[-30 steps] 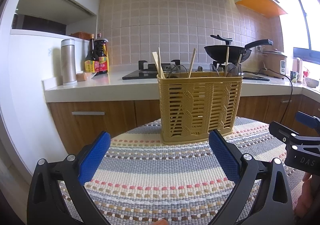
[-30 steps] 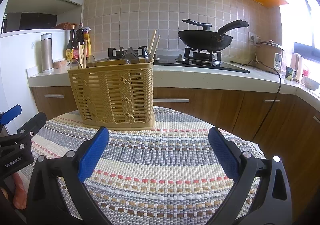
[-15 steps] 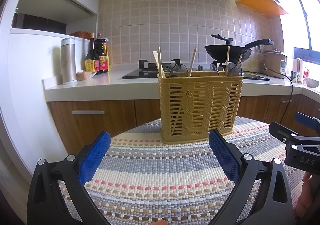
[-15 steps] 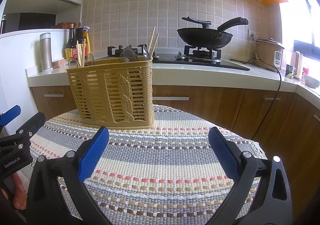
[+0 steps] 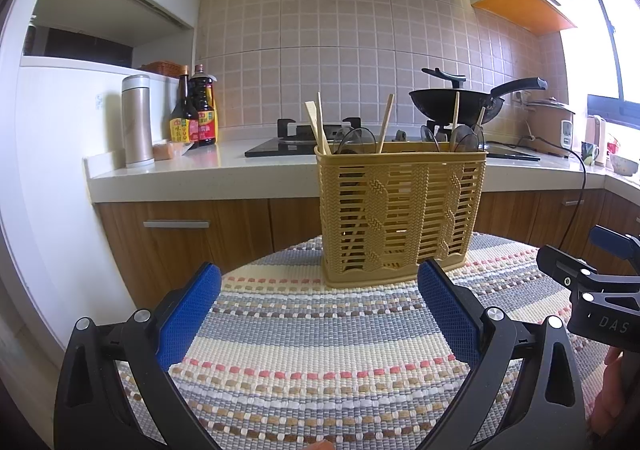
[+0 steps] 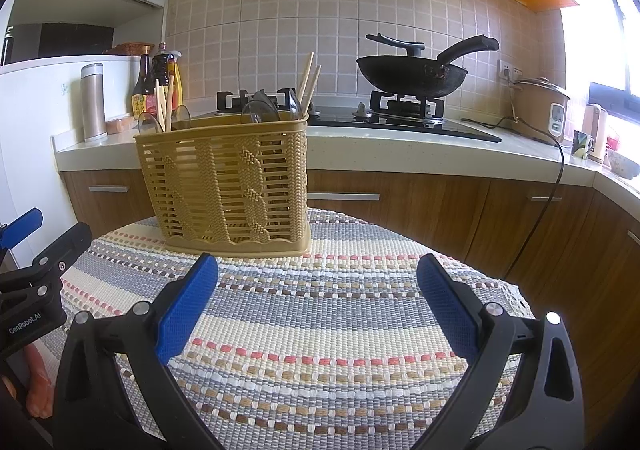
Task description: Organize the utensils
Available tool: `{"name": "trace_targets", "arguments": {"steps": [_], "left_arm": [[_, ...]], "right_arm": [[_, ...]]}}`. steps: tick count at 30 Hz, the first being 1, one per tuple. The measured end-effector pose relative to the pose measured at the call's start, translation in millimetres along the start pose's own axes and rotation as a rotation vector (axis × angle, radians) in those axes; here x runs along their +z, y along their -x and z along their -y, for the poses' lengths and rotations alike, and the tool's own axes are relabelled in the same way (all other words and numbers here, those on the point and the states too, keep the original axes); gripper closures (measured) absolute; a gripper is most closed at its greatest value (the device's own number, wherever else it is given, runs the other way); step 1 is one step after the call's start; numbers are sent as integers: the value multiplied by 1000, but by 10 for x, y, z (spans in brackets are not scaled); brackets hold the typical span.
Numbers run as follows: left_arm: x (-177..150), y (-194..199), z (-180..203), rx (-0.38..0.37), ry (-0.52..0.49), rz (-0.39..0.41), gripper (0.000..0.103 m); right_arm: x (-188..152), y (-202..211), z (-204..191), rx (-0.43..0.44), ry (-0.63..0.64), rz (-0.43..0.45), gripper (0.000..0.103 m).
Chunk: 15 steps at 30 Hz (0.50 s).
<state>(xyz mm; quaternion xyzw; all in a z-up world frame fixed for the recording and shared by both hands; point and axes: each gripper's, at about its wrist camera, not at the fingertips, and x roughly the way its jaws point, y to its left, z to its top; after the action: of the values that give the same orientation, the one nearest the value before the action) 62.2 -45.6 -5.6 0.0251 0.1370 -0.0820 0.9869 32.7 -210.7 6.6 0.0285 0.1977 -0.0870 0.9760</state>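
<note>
Nothing has really moved since a second ago: both grippers hold the same hover, basket framing shifts only a hair in the right wrist view.

Round tabletop under a striped woven cloth (image 5: 320, 330) carries the lot. Tan slatted plastic utensil basket (image 5: 400, 218) stands upright at the far side of the cloth, long axis running left-right across the left wrist view, seen corner-on and angled from the right wrist view (image 6: 228, 186). Wooden chopsticks (image 5: 386, 122) stand in it with ends pointing up, leaning slightly, some at the left end and some at the right. Dark rounded spoon bowls (image 5: 356, 140) also stick up above the rim, so handles point down.

Left gripper (image 5: 318, 314): blue-padded fingers spread wide, nothing between them, above the cloth just short of the basket. Right gripper (image 6: 316, 310): fingers equally wide, empty, basket ahead and to its left. Each gripper shows at the edge of the other's view.
</note>
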Motion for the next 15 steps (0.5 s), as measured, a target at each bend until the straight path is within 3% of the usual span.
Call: {"name": "trace_targets", "arguments": {"steps": [15], "left_arm": [[-20,-20,-14,-1,3,-11,8]], "right_arm": [[-7,-5,-16,2,5,0,8]]}}
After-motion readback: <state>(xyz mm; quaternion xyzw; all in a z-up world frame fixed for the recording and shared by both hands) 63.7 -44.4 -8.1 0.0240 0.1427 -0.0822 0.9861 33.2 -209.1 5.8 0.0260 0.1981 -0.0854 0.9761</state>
